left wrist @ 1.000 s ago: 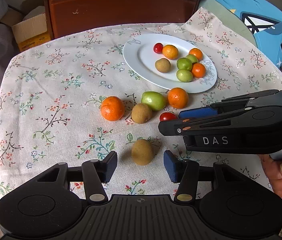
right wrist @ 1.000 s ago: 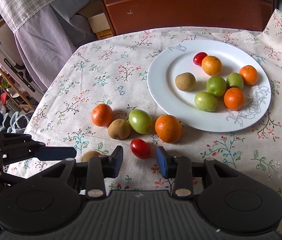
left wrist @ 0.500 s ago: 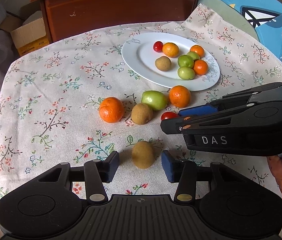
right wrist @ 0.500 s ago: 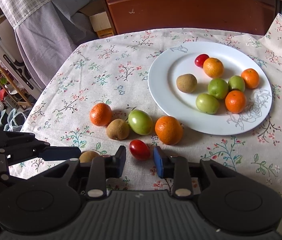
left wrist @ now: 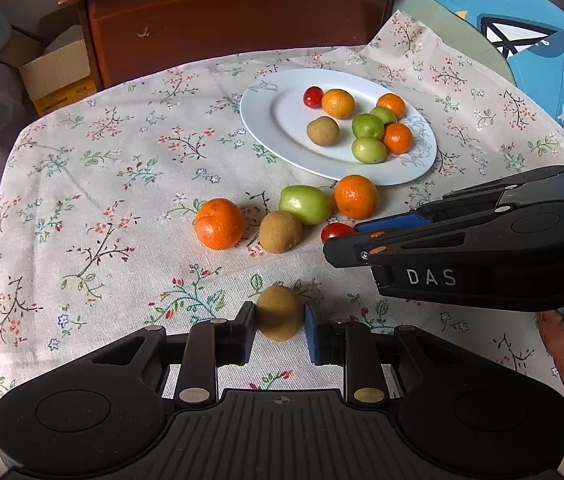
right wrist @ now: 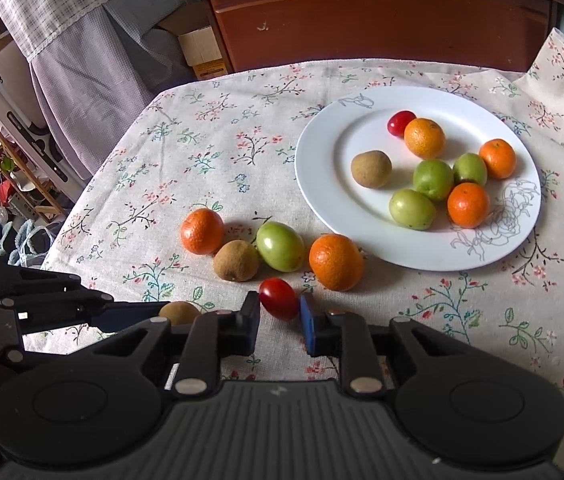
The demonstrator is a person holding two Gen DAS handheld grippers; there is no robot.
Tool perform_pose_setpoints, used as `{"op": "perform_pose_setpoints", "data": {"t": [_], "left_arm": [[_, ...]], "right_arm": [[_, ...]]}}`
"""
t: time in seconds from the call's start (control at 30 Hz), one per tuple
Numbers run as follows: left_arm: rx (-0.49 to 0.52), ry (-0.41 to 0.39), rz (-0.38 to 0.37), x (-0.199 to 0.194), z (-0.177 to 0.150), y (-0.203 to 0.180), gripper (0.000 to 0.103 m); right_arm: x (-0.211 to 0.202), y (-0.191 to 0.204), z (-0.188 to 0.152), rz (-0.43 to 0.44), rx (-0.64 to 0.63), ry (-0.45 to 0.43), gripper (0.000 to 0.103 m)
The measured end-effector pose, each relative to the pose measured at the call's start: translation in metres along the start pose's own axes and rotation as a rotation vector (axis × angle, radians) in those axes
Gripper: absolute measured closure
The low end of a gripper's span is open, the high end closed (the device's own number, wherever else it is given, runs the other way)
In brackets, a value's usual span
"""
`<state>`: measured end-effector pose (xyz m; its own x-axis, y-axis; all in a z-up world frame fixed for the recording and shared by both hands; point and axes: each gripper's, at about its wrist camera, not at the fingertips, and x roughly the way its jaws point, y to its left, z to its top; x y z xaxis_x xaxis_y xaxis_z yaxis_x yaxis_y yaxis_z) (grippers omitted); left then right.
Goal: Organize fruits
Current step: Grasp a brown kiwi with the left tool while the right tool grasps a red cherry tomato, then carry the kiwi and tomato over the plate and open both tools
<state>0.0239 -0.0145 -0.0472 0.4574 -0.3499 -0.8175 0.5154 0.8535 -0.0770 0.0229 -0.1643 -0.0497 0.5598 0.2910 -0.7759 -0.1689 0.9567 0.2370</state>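
My left gripper (left wrist: pixel 280 326) is shut on a brown kiwi (left wrist: pixel 280 312) at the near side of the flowered tablecloth. My right gripper (right wrist: pixel 280 316) is shut on a red cherry tomato (right wrist: pixel 279 298), which also shows in the left wrist view (left wrist: pixel 336 231). A white plate (right wrist: pixel 318 184) holds several fruits: oranges, green fruits, a kiwi and a cherry tomato. On the cloth in front of the plate lie two oranges (right wrist: pixel 202 231) (right wrist: pixel 336 262), a kiwi (right wrist: pixel 236 266) and a green fruit (right wrist: pixel 281 246).
A dark wooden headboard (left wrist: pixel 238 16) stands behind the table. A cardboard box (left wrist: pixel 58 76) sits at the back left. Blue fabric (left wrist: pixel 522 28) lies at the back right. A checked cloth (right wrist: pixel 78 40) hangs at the left in the right wrist view.
Both grippers have closed: the left jaws have come in onto the kiwi, the right jaws onto the cherry tomato. Both grippers have also moved slightly forward.
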Motion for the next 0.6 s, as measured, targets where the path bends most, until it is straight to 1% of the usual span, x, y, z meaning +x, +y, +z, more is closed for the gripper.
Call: {"op": "perform_pose_setpoints", "data": {"t": [0.27, 0.6], "left_arm": [[-0.035, -0.044, -0.011, -0.011, 0.006, 0.004, 0.080], [-0.048, -0.117, 0.018, -0.022, 0.023, 0.008, 0.080]], "right_arm": [[-0.011, -0.003, 0.006, 0.013, 0.026, -0.028, 0.082], [-0.031, -0.008, 0.017, 0.013, 0.047, -0.089, 0.082]]}}
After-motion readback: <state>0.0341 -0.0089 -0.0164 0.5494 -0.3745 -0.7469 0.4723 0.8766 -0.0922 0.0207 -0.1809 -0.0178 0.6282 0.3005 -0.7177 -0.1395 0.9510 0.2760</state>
